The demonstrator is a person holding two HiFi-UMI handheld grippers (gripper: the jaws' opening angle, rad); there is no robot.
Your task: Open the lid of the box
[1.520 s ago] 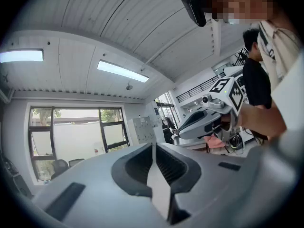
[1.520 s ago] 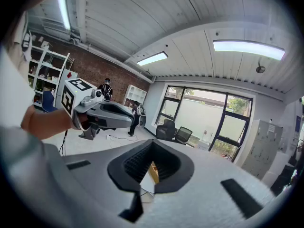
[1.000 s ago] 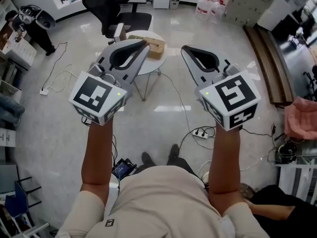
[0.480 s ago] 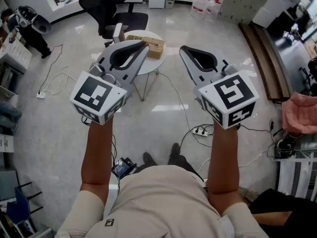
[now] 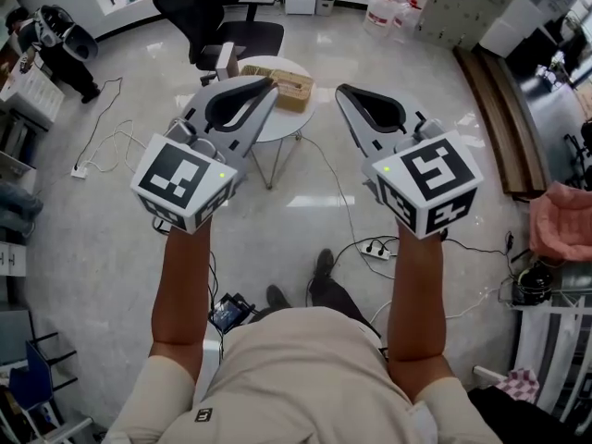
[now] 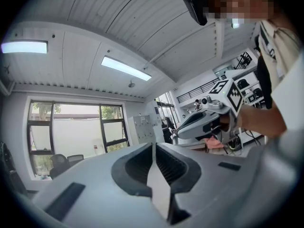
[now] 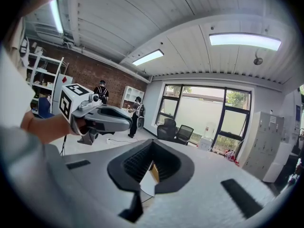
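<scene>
Left gripper point(image 5: 271, 82) and right gripper point(image 5: 340, 91): jaws fully closed, nothing held. The brown rectangular cardboard box point(image 5: 296, 87) rests on the small round white worktop point(image 5: 277, 124), ahead of and below both. Its long axis lies crosswise. The left gripper appears nearer.

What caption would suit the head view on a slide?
Left tool and right tool, both shut and empty, held out towards a brown box on a small round table.
</scene>
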